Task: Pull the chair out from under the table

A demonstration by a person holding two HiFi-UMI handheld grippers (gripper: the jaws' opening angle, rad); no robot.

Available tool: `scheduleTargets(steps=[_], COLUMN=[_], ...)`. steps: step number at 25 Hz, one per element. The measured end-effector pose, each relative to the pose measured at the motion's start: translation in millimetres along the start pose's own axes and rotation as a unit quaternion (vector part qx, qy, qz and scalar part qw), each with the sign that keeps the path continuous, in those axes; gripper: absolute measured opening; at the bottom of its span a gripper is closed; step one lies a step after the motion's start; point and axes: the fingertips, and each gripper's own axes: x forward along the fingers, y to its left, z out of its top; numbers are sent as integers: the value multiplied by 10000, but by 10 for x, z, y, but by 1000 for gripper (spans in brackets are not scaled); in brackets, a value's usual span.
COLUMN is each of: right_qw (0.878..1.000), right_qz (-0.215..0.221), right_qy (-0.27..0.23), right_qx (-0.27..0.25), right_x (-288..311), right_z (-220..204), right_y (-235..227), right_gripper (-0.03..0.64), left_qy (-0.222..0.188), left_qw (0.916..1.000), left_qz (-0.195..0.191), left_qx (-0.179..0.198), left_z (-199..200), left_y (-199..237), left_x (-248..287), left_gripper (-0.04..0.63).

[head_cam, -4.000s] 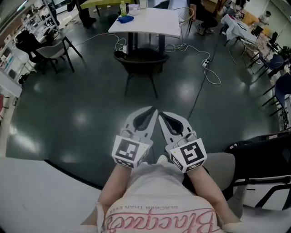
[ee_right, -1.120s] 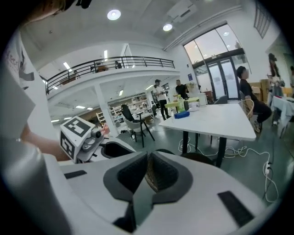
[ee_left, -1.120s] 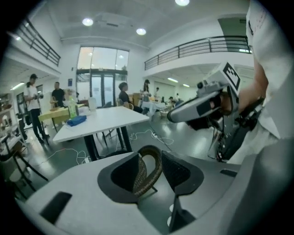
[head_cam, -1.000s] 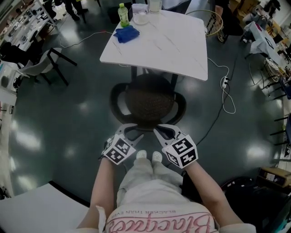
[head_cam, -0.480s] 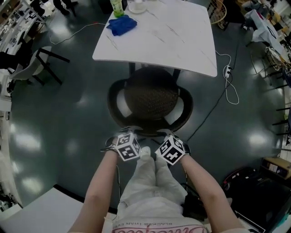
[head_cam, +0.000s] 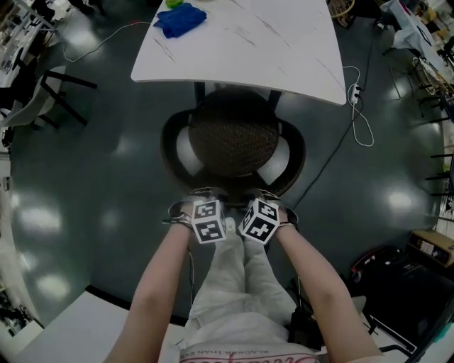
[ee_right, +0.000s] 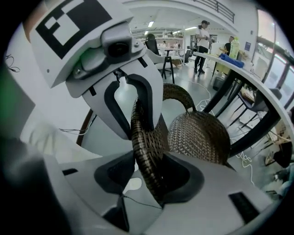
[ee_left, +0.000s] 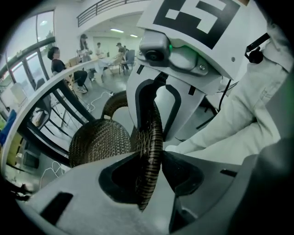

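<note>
A dark wicker chair (head_cam: 234, 145) stands partly under the white table (head_cam: 284, 49), its curved back rim toward me. Both grippers point steeply down at that rim, side by side. In the head view my left gripper (head_cam: 202, 195) and right gripper (head_cam: 266, 196) sit on the near rim, marker cubes up. In the left gripper view the woven rim (ee_left: 154, 131) runs between the jaws of the left gripper (ee_left: 150, 158), with the seat (ee_left: 98, 142) beyond. My right gripper (ee_right: 149, 158) has its jaws opening, and they straddle the rim (ee_right: 142, 133) with a gap beside it.
A blue cloth (head_cam: 179, 18) lies on the table's far left. A white cable with a power strip (head_cam: 355, 92) trails on the floor at the right. Another chair (head_cam: 42, 92) stands at the left, a black bag (head_cam: 397, 276) at the lower right. My legs are right behind the chair.
Both grippers have dropped and tipped downward onto the chair's back rim. The chair and table have come closer in the head view.
</note>
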Motion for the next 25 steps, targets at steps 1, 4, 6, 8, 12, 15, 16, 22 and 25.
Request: scheduleTargets(steps=[1,4,6,8,12,15,16,22,25], right_qw=[9999,9998,9999,9999,9999,9999,9999,9998,9996], right_qz=[36,92,32,-69,-118,-137,-149,-182,-206], right_qy=[96,150,136,118,89,53,30,-86,-159], right_qx=[-52,-106,-74,-46,12,21,9,-71,-122], right_x=[12,10,2,-4,-21,-27,-28,-67,-82], right_z=[-9,3,7,8,-11,-39,-46,-130,-213], right_y=[0,4,8,27,121,229,273,598,827], right_gripper=[168,155,155,153,152,152,152,149,149], left_qy=[39,159,193,194,203,218,228,297,315], left_qw=[10000,9996,9992,9993,9992,9990,9990,9986,9986], left_qz=[-7,-189,-294,-258,-291,-329,-340,-350,-319], left_qx=[0,-100,-180,-184,-193,-193,-196,-278,-290], left_z=[-8,-21,-18,-21,-33,-48,-58,-85,-104], left_y=[4,6,-3,-19,-115,-227,-270,-602,-846], left_x=[8,-3,-12,-19,-29,-31,-34,-51,-34], left_gripper=[129,129,129,129,129,129,129,129,129])
